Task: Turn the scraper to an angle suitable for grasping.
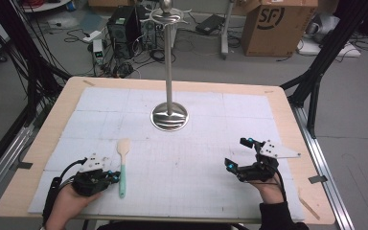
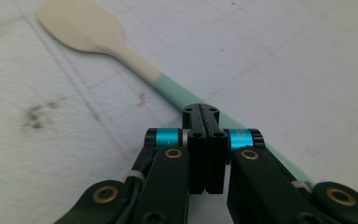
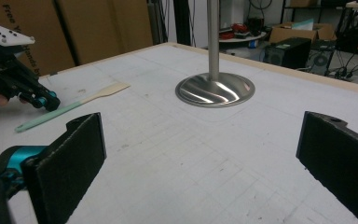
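A spatula (image 1: 122, 165) with a cream blade and a mint-green handle lies flat on the white gridded mat that covers the worktop (image 1: 278, 103), in the near-left part of it. Its long axis runs almost straight away from the person, blade at the far end, handle end pointing back toward the near edge. The left tool (image 1: 116, 176) sits just beside the handle, on its left, about level with the lower half of the green part; from the high view it looks close enough to touch, but contact cannot be made out. In the left gripper view the two black jaws are pressed together with nothing between them, and the spatula (image 2: 135, 63) runs diagonally past and behind their tips, so the tool is closed and empty. By my reading the jaws would have to part before they could take the handle, and they would need to straddle it across its narrow width. The right tool (image 1: 237, 153) rests well apart on the near-right side, its jaws spread wide and holding nothing; it is much the farther of the two from the spatula. Beyond the spatula, near the middle of the worktop, stands a metal stand (image 1: 169, 116) with a round polished base and a tall thin pole carrying hooks at the top. Nothing lies between the left tool and the handle. Cables, computer cases and cardboard boxes sit on the floor past the far edge.
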### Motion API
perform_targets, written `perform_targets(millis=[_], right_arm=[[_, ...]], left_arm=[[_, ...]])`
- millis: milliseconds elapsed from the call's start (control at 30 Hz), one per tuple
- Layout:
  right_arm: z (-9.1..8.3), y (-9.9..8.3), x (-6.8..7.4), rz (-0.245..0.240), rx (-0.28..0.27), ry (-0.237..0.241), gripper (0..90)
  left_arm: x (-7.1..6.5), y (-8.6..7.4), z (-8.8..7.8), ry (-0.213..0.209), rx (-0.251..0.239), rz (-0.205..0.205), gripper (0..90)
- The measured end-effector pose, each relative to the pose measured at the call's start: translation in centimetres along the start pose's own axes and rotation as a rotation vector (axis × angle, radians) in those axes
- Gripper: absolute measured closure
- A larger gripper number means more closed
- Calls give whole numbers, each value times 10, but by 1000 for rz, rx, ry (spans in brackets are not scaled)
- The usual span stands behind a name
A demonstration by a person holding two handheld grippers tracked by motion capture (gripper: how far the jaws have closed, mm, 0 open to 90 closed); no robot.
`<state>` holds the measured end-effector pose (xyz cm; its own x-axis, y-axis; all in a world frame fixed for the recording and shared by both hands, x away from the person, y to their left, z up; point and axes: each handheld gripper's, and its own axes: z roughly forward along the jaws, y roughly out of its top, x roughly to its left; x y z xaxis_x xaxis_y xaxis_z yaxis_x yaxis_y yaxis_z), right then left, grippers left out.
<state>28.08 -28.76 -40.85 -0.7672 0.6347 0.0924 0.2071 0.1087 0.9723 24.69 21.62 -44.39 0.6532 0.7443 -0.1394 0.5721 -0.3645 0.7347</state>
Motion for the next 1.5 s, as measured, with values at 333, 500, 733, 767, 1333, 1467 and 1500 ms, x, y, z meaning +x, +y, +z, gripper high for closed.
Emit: perform_targets(millis=[333, 500, 733, 767, 1333, 1467, 1500], right_arm=[[3, -1, 1, -5, 14, 2, 3], [2, -1, 0, -6, 10, 0, 3], [-2, 0, -2, 4, 1, -7, 3], [-2, 0, -1, 4, 0, -8, 3], [0, 0, 0, 7, 3, 3, 3], [3, -1, 1, 5, 14, 8, 3], [4, -1, 1, 4, 18, 9, 3]], left_arm=[[-26, 18, 25, -9, 3, 86, 897], [-33, 31, 44, -31, -11, 110, 897], [-26, 34, 39, -21, -64, 115, 897], [-19, 39, 37, 1, -88, 105, 897], [27, 64, 57, 108, -124, 176, 897], [29, 72, 66, 93, -93, 187, 897], [31, 74, 68, 83, -92, 181, 897]])
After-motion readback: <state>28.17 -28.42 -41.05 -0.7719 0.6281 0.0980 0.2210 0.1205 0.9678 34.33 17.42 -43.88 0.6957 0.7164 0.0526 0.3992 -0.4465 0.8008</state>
